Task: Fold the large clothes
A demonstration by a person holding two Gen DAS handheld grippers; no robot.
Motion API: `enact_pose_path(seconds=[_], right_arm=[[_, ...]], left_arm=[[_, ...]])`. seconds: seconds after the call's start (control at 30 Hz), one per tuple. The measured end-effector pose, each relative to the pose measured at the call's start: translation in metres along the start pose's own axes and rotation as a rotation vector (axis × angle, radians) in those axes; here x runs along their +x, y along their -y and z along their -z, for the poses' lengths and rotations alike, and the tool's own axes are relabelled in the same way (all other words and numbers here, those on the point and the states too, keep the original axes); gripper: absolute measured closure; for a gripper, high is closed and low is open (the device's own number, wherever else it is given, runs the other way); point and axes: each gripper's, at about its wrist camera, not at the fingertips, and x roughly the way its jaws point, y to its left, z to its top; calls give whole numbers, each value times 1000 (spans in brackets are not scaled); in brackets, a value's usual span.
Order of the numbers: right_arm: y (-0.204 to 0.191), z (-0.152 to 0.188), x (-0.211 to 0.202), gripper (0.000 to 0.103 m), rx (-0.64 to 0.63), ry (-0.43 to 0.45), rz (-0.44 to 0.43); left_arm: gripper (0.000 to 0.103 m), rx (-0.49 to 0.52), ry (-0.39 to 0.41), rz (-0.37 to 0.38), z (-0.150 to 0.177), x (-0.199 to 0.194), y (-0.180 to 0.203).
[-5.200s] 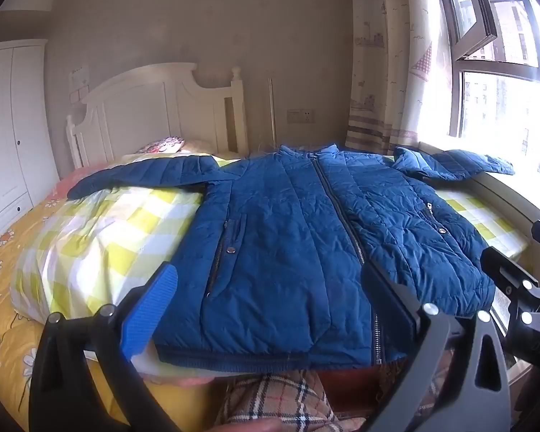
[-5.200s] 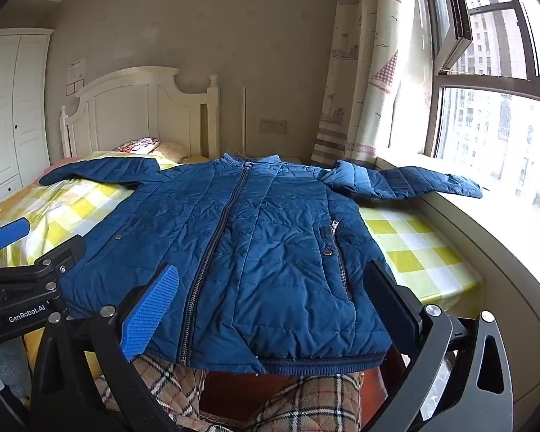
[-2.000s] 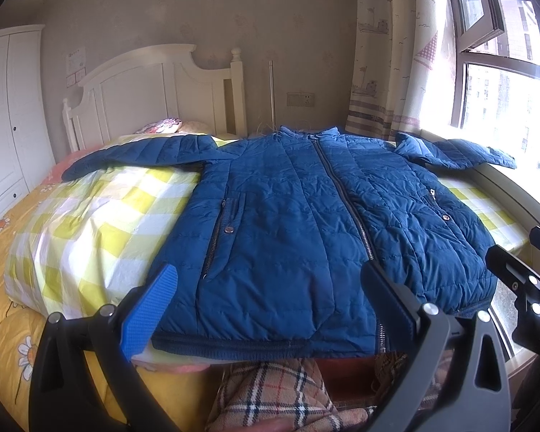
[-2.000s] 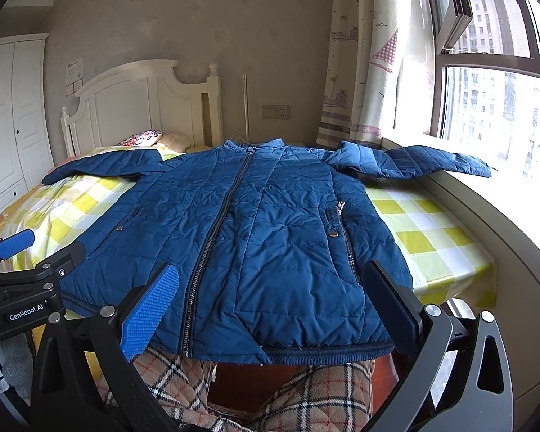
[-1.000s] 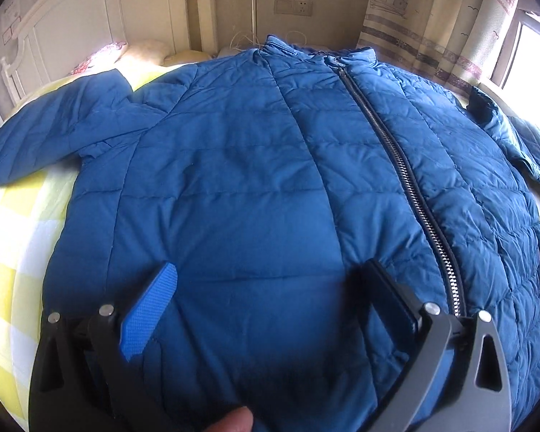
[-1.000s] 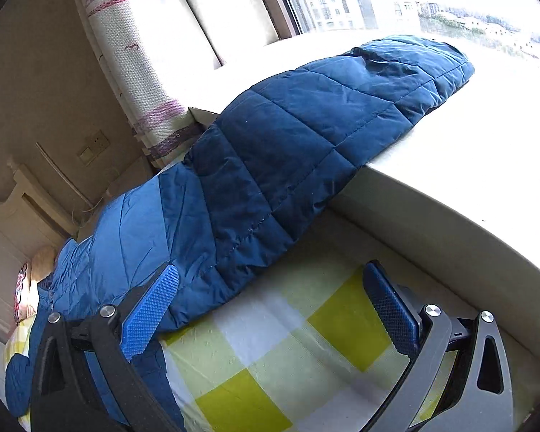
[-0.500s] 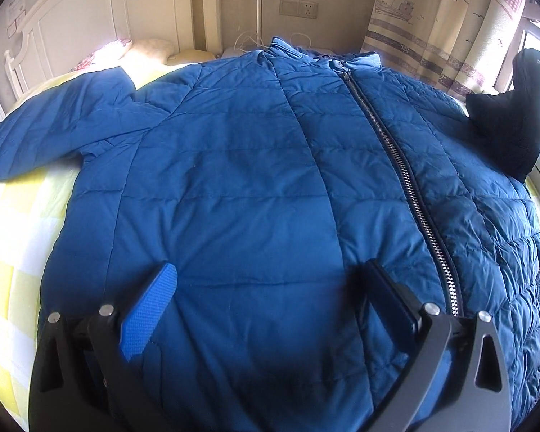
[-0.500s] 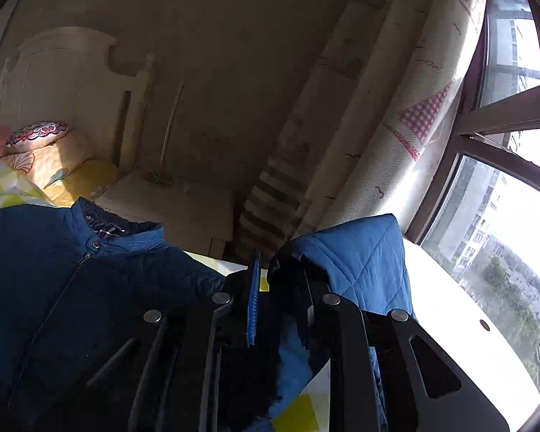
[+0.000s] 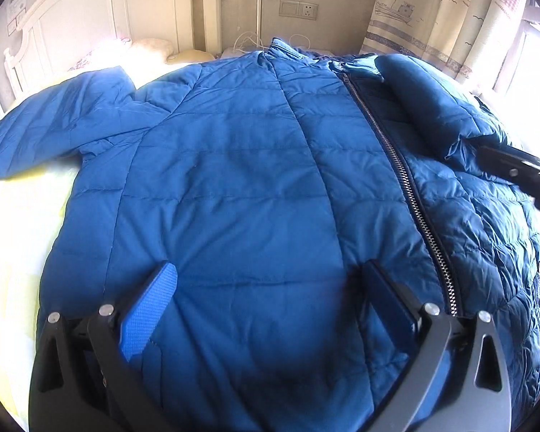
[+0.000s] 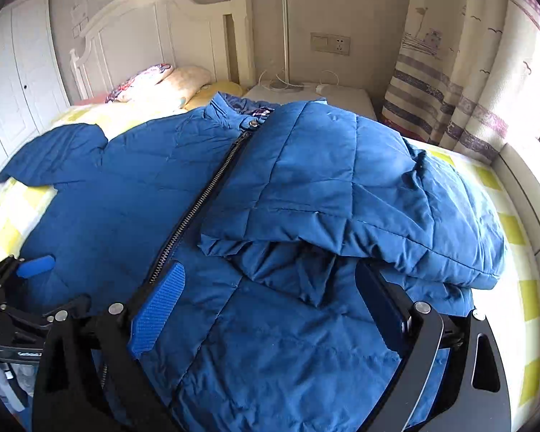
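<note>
Covering: bed [image 10: 518, 252], yellow-check sheet, carries everything; white headboard [image 10: 154, 25] and pillows [image 10: 162, 82] at the far end.
Garment: blue quilted jacket [image 9: 234, 180] lies flat, zipped front up, collar toward the headboard, filling most of the bed.
Right sleeve [image 10: 342, 187]: laid across the chest, cuff bunched beside the zipper [image 10: 201, 194].
Left sleeve [image 9: 54, 122]: spread out flat toward the bed's edge, not yet folded.
Right gripper [image 10: 270, 298]: fingers opening, wide; cuff lies just ahead, nothing pinched.
Left gripper [image 9: 270, 288]: fingers wide, low over the lower front panel, nothing between the pads.
Step, my reading: one sleeve in; the other is next.
Doing it well: smooth the bunched cuff, pinch the other cuff, lay it straight so the edges square up.
Containers: none seen.
</note>
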Motion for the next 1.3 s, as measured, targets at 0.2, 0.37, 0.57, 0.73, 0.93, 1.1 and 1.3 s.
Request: enact_pose_path(seconds=[0.2,0.37,0.57,0.73,0.93,1.1,1.3], right_arm=[[35,48,-47,12,225,-4,-54],[41,82,-38,17,252,-25,9],[76,97,-48,21,441,71,-81],[76,97,-49,21,445,77,-86],[77,98,-52,21,459,89,-97],[82,101,-53,21,474,102,-116],[82,103,-54,20,478,104,-123]], left_arm=[[5,46,-14,-3,-11,-12,15],[4,370,171,-23,-53,-42,108],[9,752,217,26,-84,-11,230],[71,845,120,-36,-88,33,279],[96,343,216,237,-118,-9,191],[93,-275,95,516,-101,10,36],[40,-103,21,382,-59,20,0]])
